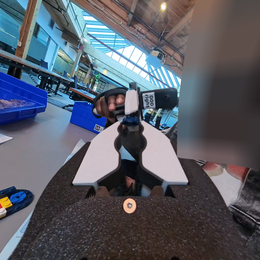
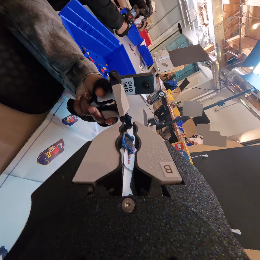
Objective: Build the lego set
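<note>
- Far left in the left wrist view: blue bin (image 1: 21, 101) on the grey table (image 1: 42, 140), and at the lower left edge a small build (image 1: 14, 199) of dark blue plate, round blue part and yellow brick. Well apart from both grippers.
- Further right, a second bin (image 1: 85, 116), behind the grippers and not touched.
- Left gripper (image 1: 130, 124): raised off the table, fingers narrowly parted, pinching a dark blue piece (image 1: 131, 121) at the very tips.
- Piece: in the air, straight ahead of the left tips. Long axis crosswise in this view, spanning the gap from one tip to the other. Nothing under it but the other gripper.
- Right gripper (image 1: 127, 122): held in a gloved hand (image 1: 108, 106), meeting the left gripper head-on and turned roughly a quarter turn against it. One white fingertip (image 1: 121, 117) sits above-left of the piece and the other below it.
- From the right wrist view: same piece (image 2: 128, 120) at the mouth of this gripper's narrow gap (image 2: 128, 124), just beyond the tips, hanging from the left gripper (image 2: 124, 116) above. Cannot tell whether the right pads press on it or merely flank it.
- Nearer of the two: neither by much, both tip to tip at the piece, the firm hold seemingly the left's.
- Below, seen through the right fingers' gap: a blue studded build (image 2: 128, 142) lying on a white sheet (image 2: 42, 133) printed with pictures, well beneath the piece.
</note>
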Demonstrator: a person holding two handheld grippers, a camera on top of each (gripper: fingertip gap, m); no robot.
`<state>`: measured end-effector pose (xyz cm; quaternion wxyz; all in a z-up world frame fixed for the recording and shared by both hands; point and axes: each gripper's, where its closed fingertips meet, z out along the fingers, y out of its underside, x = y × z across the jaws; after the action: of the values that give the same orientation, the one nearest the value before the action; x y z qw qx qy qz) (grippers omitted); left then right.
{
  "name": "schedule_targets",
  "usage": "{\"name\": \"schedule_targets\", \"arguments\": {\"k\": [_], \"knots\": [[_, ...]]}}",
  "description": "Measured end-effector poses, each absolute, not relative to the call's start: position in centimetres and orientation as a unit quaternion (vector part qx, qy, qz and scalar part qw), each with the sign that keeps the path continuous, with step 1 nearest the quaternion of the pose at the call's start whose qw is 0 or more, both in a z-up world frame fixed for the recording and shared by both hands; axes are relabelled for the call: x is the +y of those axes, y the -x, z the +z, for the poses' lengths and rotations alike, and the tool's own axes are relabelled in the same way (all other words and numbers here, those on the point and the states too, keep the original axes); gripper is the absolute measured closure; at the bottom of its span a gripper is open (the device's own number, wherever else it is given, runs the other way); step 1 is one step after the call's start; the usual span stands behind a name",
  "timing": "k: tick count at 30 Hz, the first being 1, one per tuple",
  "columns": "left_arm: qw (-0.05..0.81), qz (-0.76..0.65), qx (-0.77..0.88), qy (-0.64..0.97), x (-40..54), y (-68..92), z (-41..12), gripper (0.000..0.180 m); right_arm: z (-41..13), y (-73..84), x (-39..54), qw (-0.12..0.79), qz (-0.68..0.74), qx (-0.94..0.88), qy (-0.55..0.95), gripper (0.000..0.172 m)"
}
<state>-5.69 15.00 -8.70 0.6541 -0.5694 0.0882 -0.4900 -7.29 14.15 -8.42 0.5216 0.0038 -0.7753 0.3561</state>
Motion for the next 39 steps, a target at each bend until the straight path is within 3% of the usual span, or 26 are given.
{"name": "schedule_targets", "arguments": {"k": [7,10,12,16,20,24,34,39], "knots": [[0.639,-0.500,0.083,0.579,15.2,5.7,-9.1,0.159,-8.9,7.4,14.6,0.463,0.374,-0.803,0.018,0.163],[0.661,-0.397,0.063,0.634,16.5,7.9,-10.1,0.131,-10.0,7.9,17.0,0.396,0.409,-0.812,0.130,0.163],[0.656,-0.281,0.072,0.697,17.6,9.5,-11.8,0.127,-11.8,8.2,19.1,0.344,0.417,-0.815,0.211,0.163],[0.564,-0.044,0.087,0.820,19.3,13.1,-16.1,0.130,-15.7,8.5,21.0,0.217,0.442,-0.800,0.342,0.163],[0.445,0.034,0.171,0.879,20.1,13.9,-18.8,0.144,-18.6,8.6,21.7,0.107,0.413,-0.807,0.408,0.163],[0.293,0.102,0.234,0.921,20.5,16.6,-22.4,0.145,-20.0,9.1,21.9,0.055,0.395,-0.812,0.426,0.163],[0.292,0.070,0.234,0.925,21.2,16.9,-24.3,0.143,-20.9,10.1,21.0,0.081,0.376,-0.858,0.341,0.163],[0.335,0.031,0.212,0.917,21.1,16.1,-23.6,0.143,-19.2,10.9,20.7,0.250,0.298,-0.903,0.184,0.163]]}}
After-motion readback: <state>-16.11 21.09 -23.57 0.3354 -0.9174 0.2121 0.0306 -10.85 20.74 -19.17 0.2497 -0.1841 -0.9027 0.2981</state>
